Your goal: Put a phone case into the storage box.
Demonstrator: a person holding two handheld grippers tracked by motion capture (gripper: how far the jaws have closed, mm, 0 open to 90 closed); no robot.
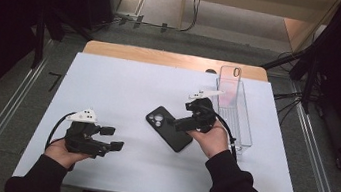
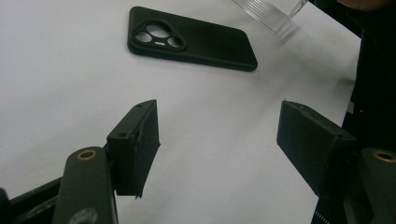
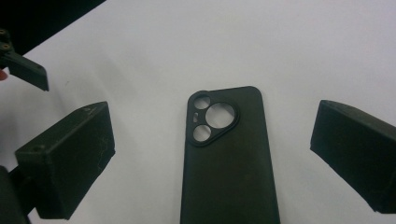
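Note:
A black phone case (image 1: 169, 128) lies back up on the white sheet (image 1: 119, 84), its camera cut-out toward the far left. My right gripper (image 1: 178, 124) hovers at its right end, open. In the right gripper view the case (image 3: 229, 172) lies between the wide jaws of that gripper (image 3: 212, 149), with white sheet showing on both sides. My left gripper (image 1: 114, 137) rests open at the near left, holding nothing. The left gripper view has its jaws (image 2: 219, 140) apart over bare sheet, the case (image 2: 196, 39) farther off.
A clear plastic tray (image 1: 243, 121) stands along the right side of the sheet, with a transparent phone case (image 1: 230, 87) leaning at its far end. The wooden table edge (image 1: 164, 57) runs behind the sheet. A corner of the tray (image 2: 268, 9) shows in the left gripper view.

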